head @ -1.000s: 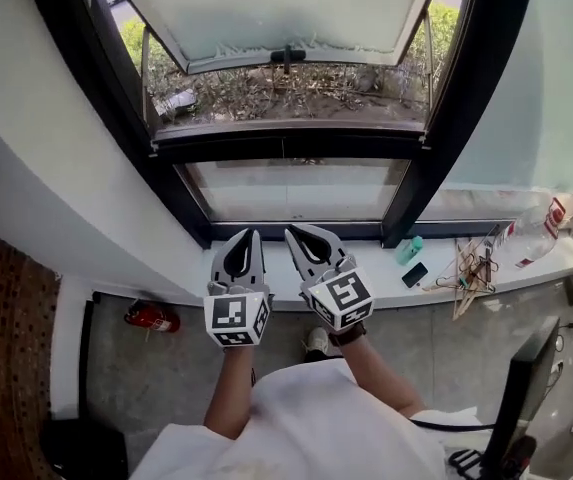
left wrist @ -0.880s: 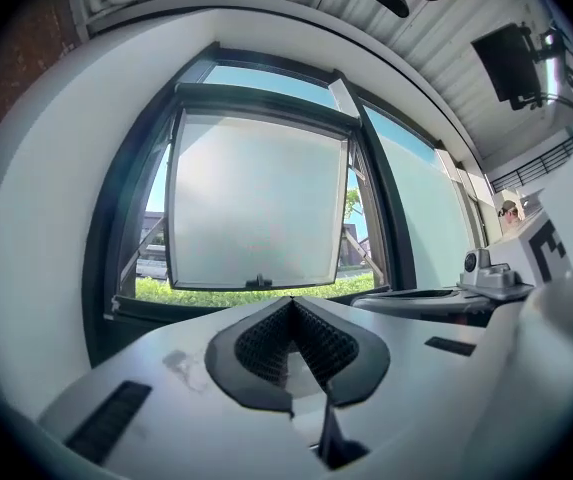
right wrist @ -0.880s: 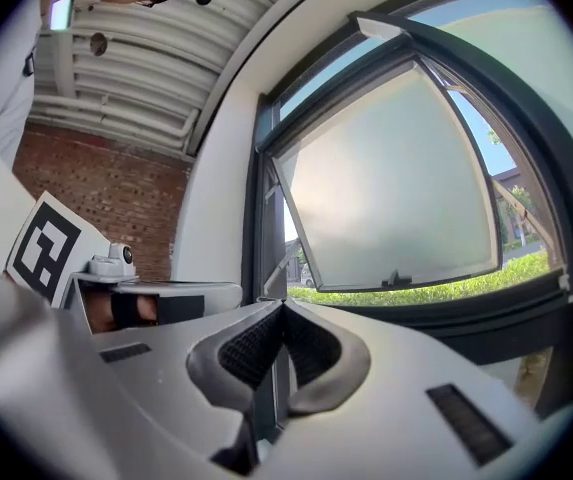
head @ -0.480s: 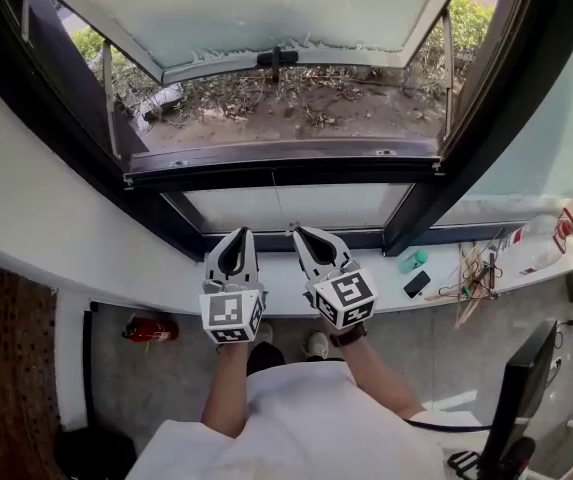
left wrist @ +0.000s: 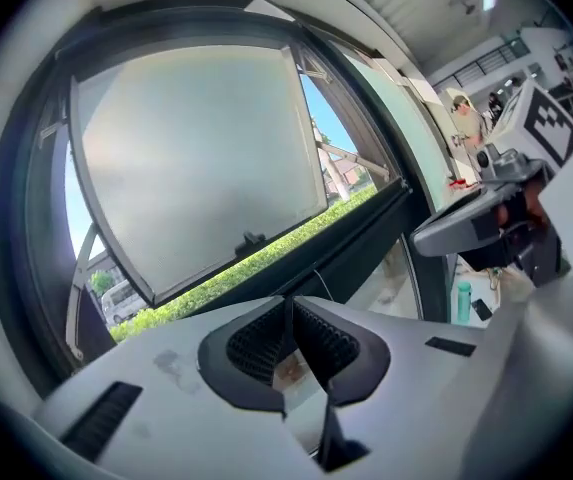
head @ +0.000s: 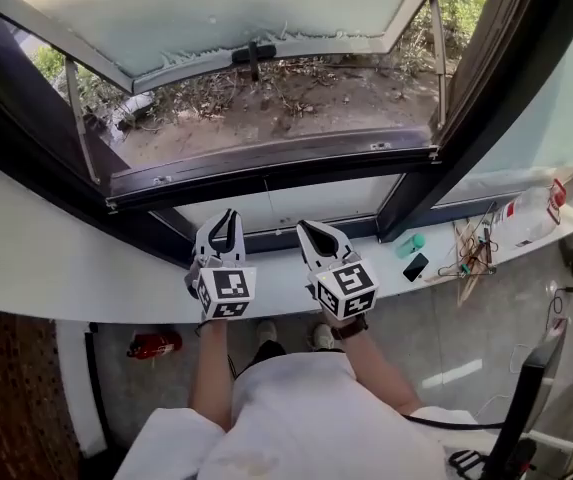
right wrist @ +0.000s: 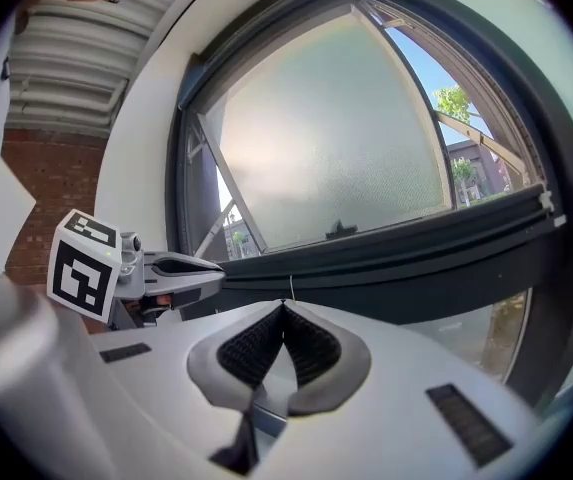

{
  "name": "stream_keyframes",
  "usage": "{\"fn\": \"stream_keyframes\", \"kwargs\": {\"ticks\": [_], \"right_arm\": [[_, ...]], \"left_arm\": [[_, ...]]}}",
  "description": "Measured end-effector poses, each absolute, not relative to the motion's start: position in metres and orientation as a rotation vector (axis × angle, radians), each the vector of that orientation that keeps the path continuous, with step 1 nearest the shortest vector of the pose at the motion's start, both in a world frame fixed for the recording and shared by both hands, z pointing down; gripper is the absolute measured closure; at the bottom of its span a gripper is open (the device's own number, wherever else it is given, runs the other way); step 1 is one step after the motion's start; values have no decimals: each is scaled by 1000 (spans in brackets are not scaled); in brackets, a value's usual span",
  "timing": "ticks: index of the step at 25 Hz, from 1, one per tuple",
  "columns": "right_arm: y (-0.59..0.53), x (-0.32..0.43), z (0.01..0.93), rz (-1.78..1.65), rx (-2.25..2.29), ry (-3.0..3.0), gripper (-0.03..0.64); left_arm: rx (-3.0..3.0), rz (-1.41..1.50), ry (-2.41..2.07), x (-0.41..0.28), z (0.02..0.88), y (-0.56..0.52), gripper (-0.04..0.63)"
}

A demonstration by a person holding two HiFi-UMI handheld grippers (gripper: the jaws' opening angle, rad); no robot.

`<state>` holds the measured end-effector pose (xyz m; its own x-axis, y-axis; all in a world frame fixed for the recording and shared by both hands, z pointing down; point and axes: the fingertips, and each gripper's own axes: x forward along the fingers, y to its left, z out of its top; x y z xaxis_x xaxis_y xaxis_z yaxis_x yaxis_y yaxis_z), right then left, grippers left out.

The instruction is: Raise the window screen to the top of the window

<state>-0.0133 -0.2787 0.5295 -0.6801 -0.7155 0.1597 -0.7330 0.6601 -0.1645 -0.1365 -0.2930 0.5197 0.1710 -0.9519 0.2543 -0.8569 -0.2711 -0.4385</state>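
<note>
A dark-framed window fills the head view; its frosted sash (head: 216, 8) is pushed outward. A dark horizontal bar (head: 266, 163) runs across the bottom of the opening. A thin cord (right wrist: 289, 286) hangs from the bar's middle. Whether the bar belongs to the screen I cannot tell, and no mesh shows. My left gripper (head: 228, 214) and right gripper (head: 304, 227) are side by side over the white sill (head: 276, 278), just below the bar, pointing at the window. Both are shut with nothing between the jaws. The cord hangs just beyond the right gripper's tips (right wrist: 284, 306) and the left gripper's tips (left wrist: 288, 300).
On the sill to the right lie a teal bottle (head: 411, 245), a phone (head: 415, 267), wooden sticks (head: 471, 256) and a clear plastic bottle (head: 528, 218). A red fire extinguisher (head: 154, 344) lies on the floor below. A dark screen (head: 526, 408) stands at the lower right.
Both grippers have moved forward toward the window and now sit closer under the dark bar. The left one has rolled a little. Both stayed shut and empty.
</note>
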Motion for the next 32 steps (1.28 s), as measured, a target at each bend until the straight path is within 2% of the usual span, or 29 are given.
{"fn": "stream_keyframes", "kwargs": {"ticks": [7, 11, 24, 28, 32], "right_arm": [[-287, -24, 559, 408, 1250, -2704, 614], [-289, -22, 576, 439, 1264, -2657, 614], [-284, -16, 690, 616, 1228, -2472, 607], [-292, -25, 741, 575, 1163, -2462, 491], [-311, -45, 798, 618, 1088, -2461, 463]], "left_arm": [[-2066, -985, 1456, -134, 524, -322, 508], [-1946, -1114, 1322, -136, 532, -336, 483], [-1687, -1370, 1053, -151, 552, -361, 471], [-1629, -1366, 1021, -152, 551, -362, 472], [-1607, -1349, 995, -150, 551, -364, 491]]}}
